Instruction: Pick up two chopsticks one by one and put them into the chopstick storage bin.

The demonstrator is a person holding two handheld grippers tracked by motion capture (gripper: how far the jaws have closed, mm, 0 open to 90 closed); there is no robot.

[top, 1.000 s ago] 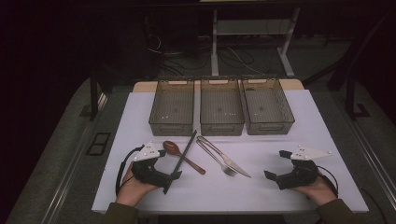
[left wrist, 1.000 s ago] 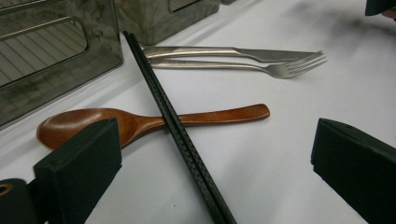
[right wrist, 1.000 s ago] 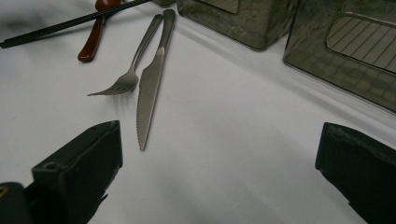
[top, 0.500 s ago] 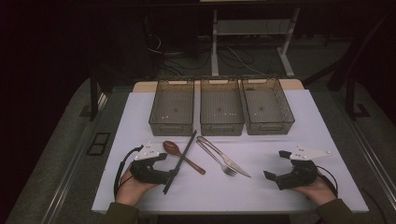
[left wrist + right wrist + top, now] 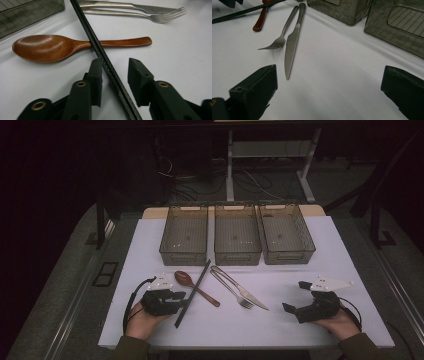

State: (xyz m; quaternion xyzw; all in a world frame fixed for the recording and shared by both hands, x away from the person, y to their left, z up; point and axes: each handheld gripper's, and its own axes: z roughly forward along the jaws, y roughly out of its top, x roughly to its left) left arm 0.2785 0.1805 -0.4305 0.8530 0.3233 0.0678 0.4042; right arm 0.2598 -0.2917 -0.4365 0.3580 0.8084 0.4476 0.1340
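We see a long black stick (image 5: pixel 105 60) lying on the white table (image 5: pixel 280 325). It looks like a pair of chopsticks held side by side. It lies across the handle of a brown wooden spoon (image 5: pixel 50 47), and its far end points toward the left one of three see-through bins (image 5: pixel 184 235).

Our left claw (image 5: pixel 115 72) sits low on the table, near the close end of the stick. The stick runs between its two black jaws. The jaws have just been closing in on it. One jaw is right against the stick, but there is a small gap beside the other jaw, so the claw is not squeezing it yet.

Just past the spoon lie a silver fork (image 5: pixel 155 16) and a silver knife (image 5: pixel 293 40), close together. The middle bin (image 5: pixel 237 234) and the right bin (image 5: pixel 286 233) stand in a row with the left one, behind all these things.

Our right claw (image 5: pixel 329 85) rests well apart, on the right side of the table. Its jaws are wide open, with bare table between them. The knife tip points toward it.
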